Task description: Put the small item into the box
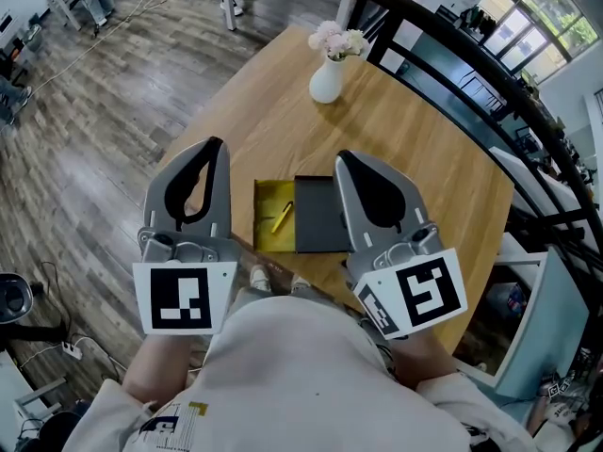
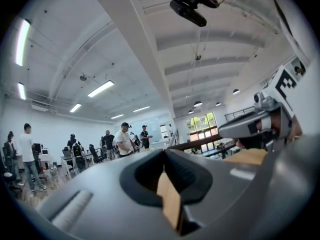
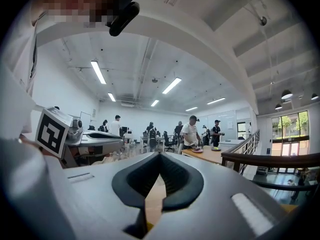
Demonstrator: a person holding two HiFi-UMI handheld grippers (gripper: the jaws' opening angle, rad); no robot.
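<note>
An open box point(image 1: 267, 237) lies on the wooden table point(image 1: 283, 121), with a yellow-lined half on the left and a black half point(image 1: 318, 217) on the right. A small yellow stick-like item point(image 1: 282, 217) lies slantwise in the yellow half. In the head view my left gripper point(image 1: 219, 145) is raised just left of the box and my right gripper point(image 1: 343, 159) just right of it, partly over the black half. Both are shut with nothing between the jaws. In the left gripper view point(image 2: 165, 152) and the right gripper view point(image 3: 160, 155) the jaws point up into the room.
A white vase of pale pink flowers point(image 1: 328, 75) stands farther back on the table. A dark railing point(image 1: 490, 83) runs along the table's right side. Wooden floor point(image 1: 85, 158) lies to the left. People and desks point(image 3: 190, 134) are far across the room.
</note>
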